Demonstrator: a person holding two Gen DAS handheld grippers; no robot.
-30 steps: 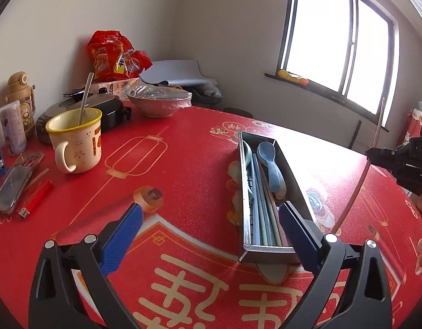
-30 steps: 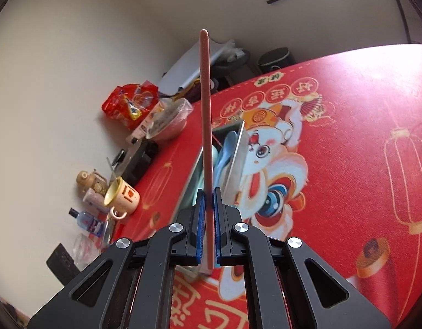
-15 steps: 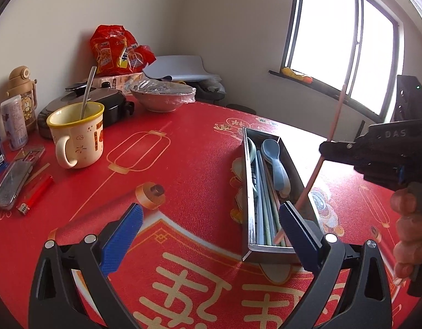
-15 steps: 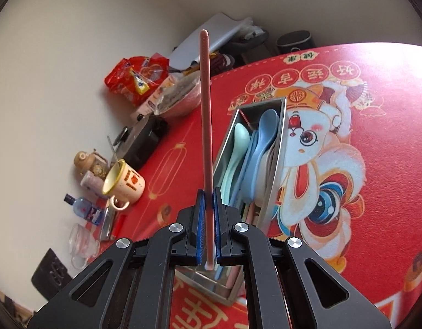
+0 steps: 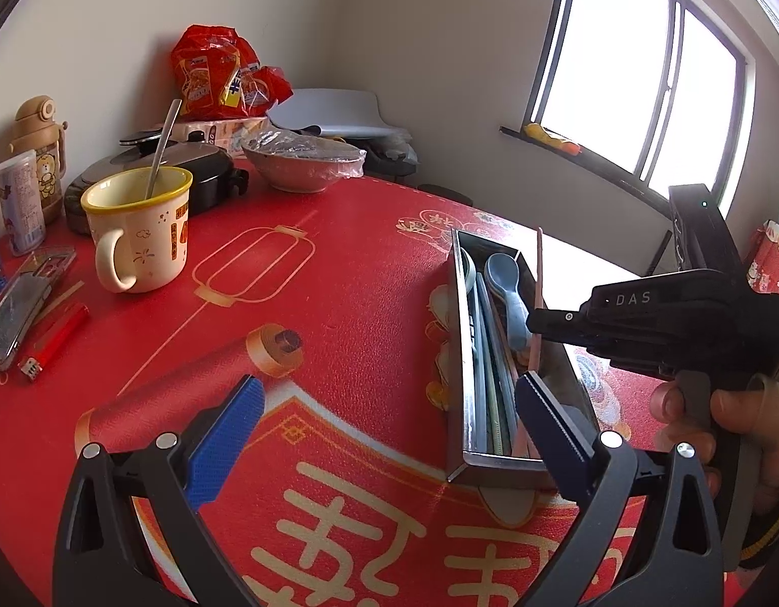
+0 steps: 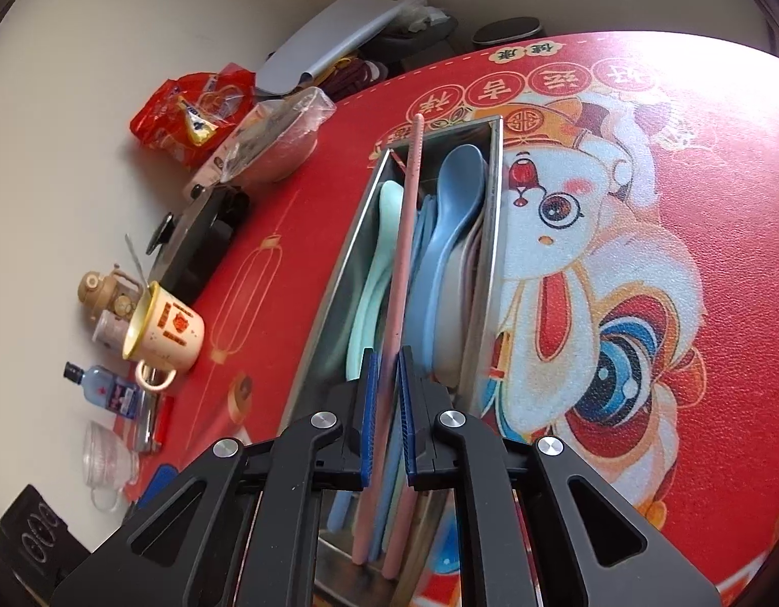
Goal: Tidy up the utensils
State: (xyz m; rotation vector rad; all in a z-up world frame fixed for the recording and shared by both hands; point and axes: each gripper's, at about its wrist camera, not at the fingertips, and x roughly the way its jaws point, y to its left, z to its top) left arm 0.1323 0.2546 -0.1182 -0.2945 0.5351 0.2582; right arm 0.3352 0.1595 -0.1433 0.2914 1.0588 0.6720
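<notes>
So from the left wrist view, the left gripper (image 5: 384, 435) is just hanging over the red tablecloth (image 5: 339, 263) with its blue pads spread wide and nothing between them, parked near the close end of the metal utensil tray (image 5: 458, 354). Over on the right a hand (image 5: 733, 425) is holding the right gripper (image 5: 533, 321) above the tray, and you can see the pink chopstick (image 5: 539, 263) poking up steeply out of its tip, low end down among the stuff in the tray. The yellow-rimmed mug (image 5: 141, 232) and the covered bowl (image 5: 303, 164) sit well apart on the far left, not involved. Switching to the right wrist view: the jaws are opening right now, and the chopstick runs up the slot between the blue pads, with slivers of daylight on both sides, so to me it reads as let go rather than pinched. Its near end is down in the tray by another pink stick, its far end leaning toward the far wall, lying over the mint spoon (image 6: 379, 263) and beside the blue spoon (image 6: 450, 212). Handling-wise I'd guess it's super light, stiff and smooth plastic, so it'll roll or pivot if pinched at the very end; grabbing around mid-length across the thin side seems safer. Not fragile, just slippery.
</notes>
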